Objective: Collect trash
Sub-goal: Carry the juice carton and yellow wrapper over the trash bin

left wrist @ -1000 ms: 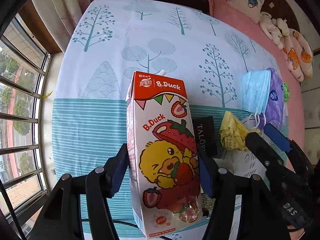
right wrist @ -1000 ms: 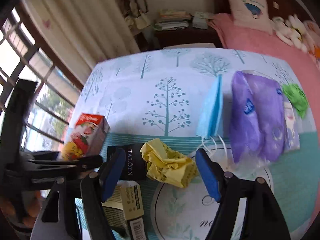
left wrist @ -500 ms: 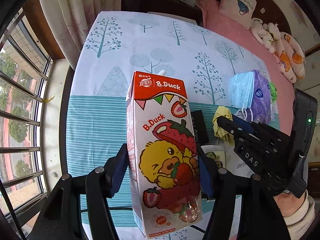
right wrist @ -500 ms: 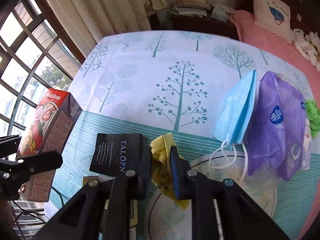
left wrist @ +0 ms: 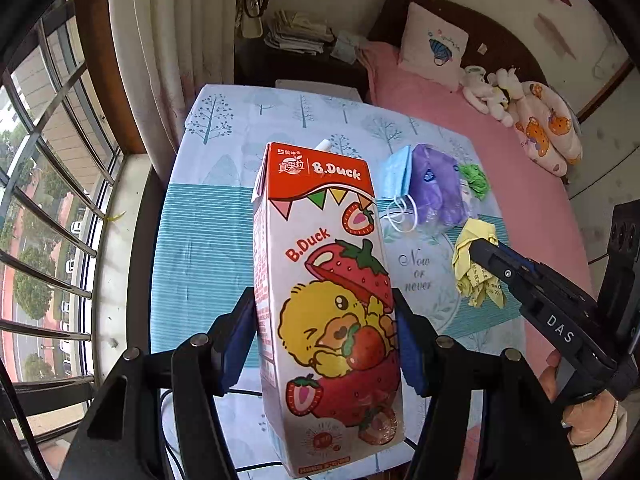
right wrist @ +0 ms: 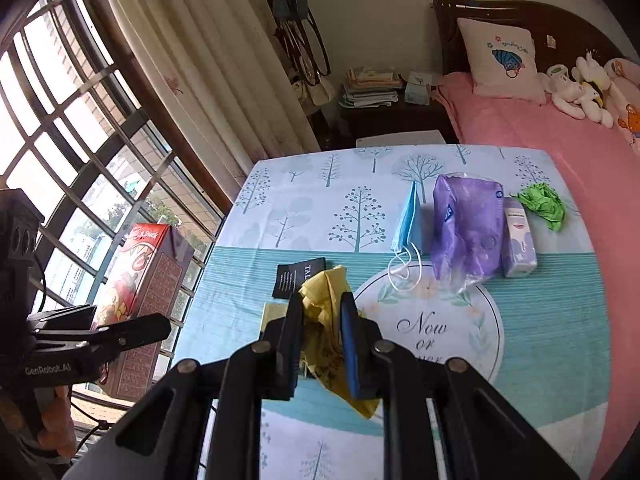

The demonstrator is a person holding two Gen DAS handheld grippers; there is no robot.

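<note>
Now left gripper (left wrist: pixel 326 344) jaws clamp glossy boxy carton (left wrist: pixel 324 300); right gripper (right wrist: pixel 320 316) jaws pinch crumpled yellow paper (right wrist: pixel 324 304).

A table (right wrist: pixel 560 320) is covered with a cloth printed with trees, teal stripes and a ring with the words "Now or never". A blue face mask (right wrist: pixel 408 220), a purple plastic bag (right wrist: pixel 466 228), a small white box (right wrist: pixel 518 242) and a green crumpled paper (right wrist: pixel 544 204) are laid in a row on it. A black card (right wrist: pixel 294 278) is laid nearer the window side.
</note>
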